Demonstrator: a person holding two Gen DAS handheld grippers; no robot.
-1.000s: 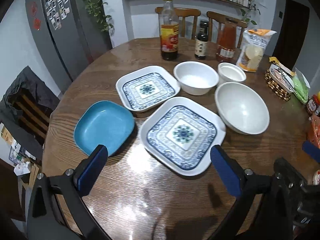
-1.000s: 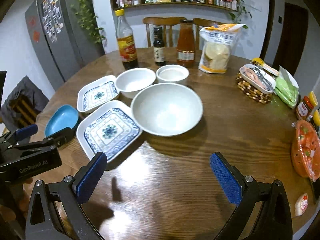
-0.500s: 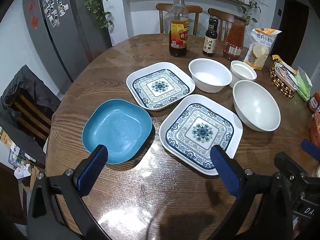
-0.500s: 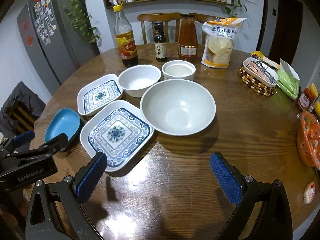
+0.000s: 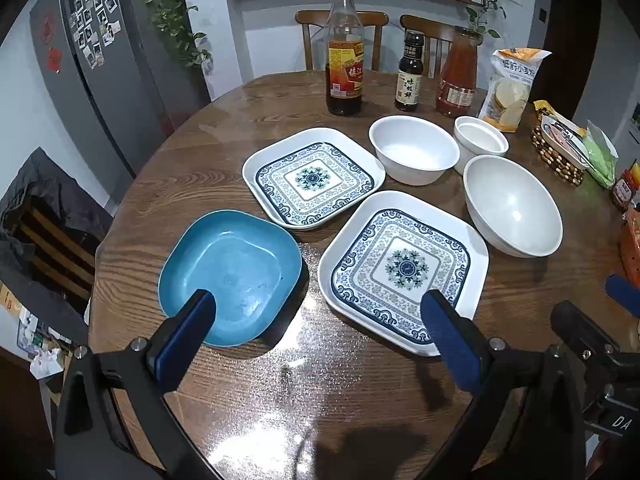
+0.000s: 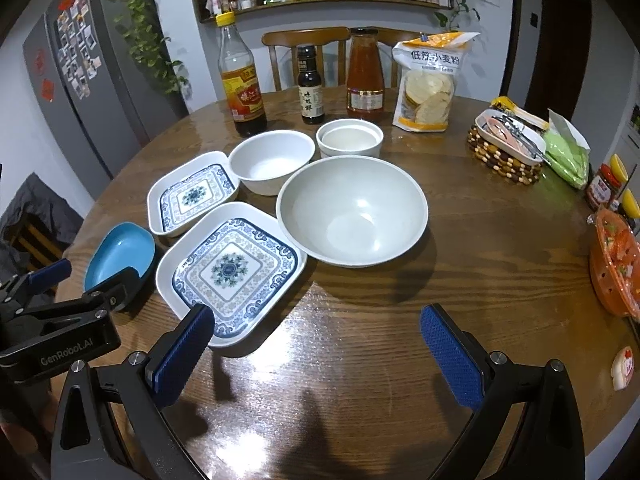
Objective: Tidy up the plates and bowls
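On the round wooden table [image 5: 224, 152] lie a blue dish [image 5: 230, 276], two square blue-patterned white plates, one near [image 5: 404, 270] and one farther back [image 5: 314, 178], a large white bowl [image 5: 512, 206], a medium white bowl [image 5: 414, 154] and a small white bowl [image 5: 480, 140]. My left gripper [image 5: 320, 320] is open, hovering over the gap between the blue dish and the near plate. My right gripper [image 6: 320, 336] is open above bare wood in front of the large bowl [image 6: 352, 210]; the near plate [image 6: 230, 270] lies by its left finger.
Three bottles [image 5: 344, 64] and a bag of crackers [image 5: 512, 88] stand at the back. A beaded basket [image 6: 508, 148], green packet, jars and an orange tray [image 6: 618, 268] sit at the right. Chairs stand behind the table, a fridge [image 5: 92, 60] at the left.
Both grippers have moved forward and lower toward the dishes, which look larger and nearer. The left one has shifted toward the blue dish. Both stay open; no dish has moved.
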